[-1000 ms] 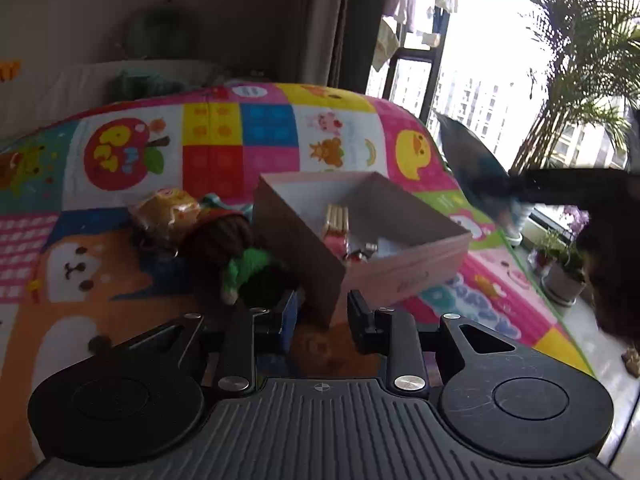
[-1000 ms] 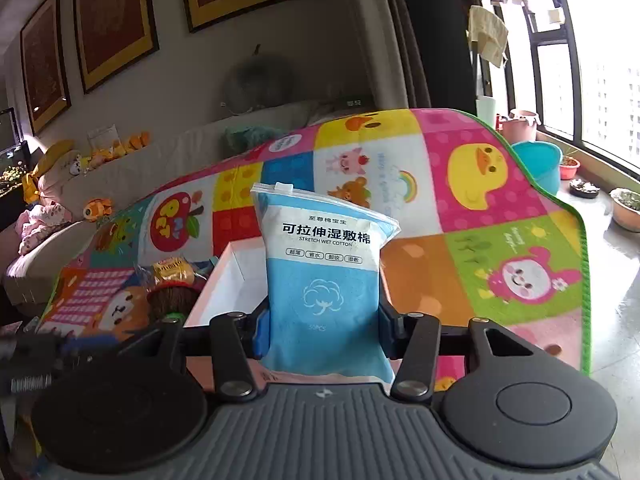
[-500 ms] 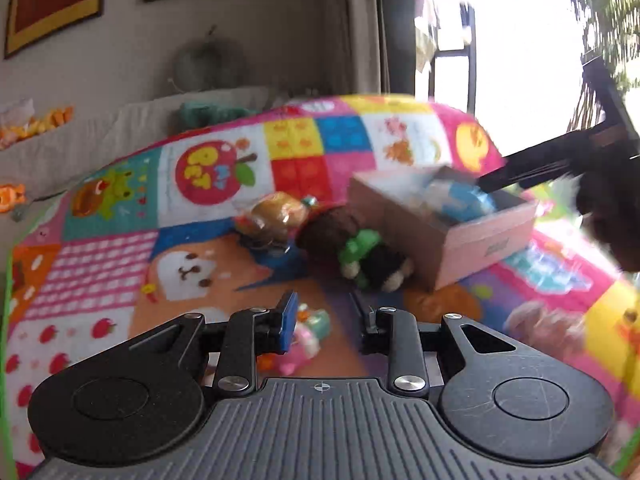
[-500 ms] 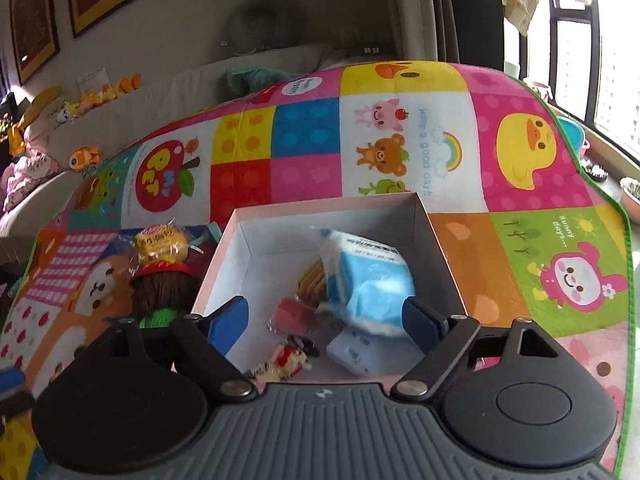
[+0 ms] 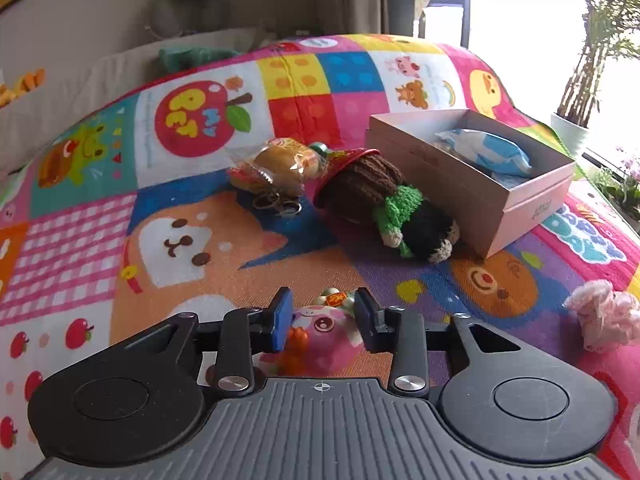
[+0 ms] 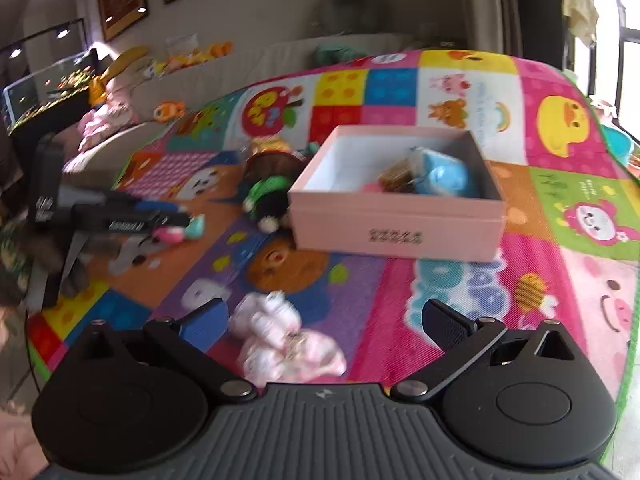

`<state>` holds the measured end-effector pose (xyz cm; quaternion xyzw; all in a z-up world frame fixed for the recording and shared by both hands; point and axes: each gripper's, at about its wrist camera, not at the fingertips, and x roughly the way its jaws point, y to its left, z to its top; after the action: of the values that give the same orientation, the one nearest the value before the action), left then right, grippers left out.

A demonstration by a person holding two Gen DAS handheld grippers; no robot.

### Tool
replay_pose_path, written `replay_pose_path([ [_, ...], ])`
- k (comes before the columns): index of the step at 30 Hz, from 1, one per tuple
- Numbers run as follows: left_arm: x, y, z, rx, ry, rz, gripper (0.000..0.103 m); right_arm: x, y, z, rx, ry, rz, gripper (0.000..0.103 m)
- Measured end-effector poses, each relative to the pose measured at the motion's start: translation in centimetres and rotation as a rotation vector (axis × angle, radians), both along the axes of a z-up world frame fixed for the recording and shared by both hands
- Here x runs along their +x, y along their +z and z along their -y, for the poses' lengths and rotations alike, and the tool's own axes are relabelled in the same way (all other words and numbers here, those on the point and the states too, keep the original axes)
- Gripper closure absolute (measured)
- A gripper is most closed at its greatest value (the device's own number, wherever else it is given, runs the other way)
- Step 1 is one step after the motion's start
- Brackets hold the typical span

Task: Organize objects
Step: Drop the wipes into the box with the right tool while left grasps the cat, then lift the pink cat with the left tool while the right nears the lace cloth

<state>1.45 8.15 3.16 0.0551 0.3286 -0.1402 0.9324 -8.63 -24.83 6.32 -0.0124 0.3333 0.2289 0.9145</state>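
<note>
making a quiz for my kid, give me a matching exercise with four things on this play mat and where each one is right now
Things
1. blue cotton pack
2. pink pig toy
3. knitted doll
4. pink frilly cloth

Places
A. lying on the mat against the side of the pink box
B. between the open fingers of the right gripper
C. inside the pink box
D. between the fingers of the left gripper

Pairs: 1-C, 2-D, 3-A, 4-B
</note>
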Motion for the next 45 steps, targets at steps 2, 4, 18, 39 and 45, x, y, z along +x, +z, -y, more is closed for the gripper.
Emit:
replay_pose_path([
  [2, 0.3, 0.0, 0.2, -0.011, 0.007, -0.014, 0.06, -0.3, -0.9, -1.2, -0.038, 0.023, -0.004, 0.0],
  [4, 0.5, 0.0, 0.5, -0.012, 0.02, -0.018, 0.059, -0.4, -1.7, -2.4, -0.078, 0.024, -0.003, 0.0],
  [18, -0.1, -0.6, -0.2, -0.104, 0.094, -0.024, 0.058, 1.2, -2.5, -4.8, -0.186, 0.001, -0.01, 0.024],
  [39, -0.9, -0.3, -0.4, -0.104, 0.098, -0.045, 0.057, 0.9, -2.8, -8.6, -0.2, 0.093, -0.039, 0.046],
  [45, -1.1, 0.1, -0.4, -0.123, 0.101, -0.081, 0.059, 1.2, -2.9, -7.3, -0.214, 0.034, -0.015, 0.046],
])
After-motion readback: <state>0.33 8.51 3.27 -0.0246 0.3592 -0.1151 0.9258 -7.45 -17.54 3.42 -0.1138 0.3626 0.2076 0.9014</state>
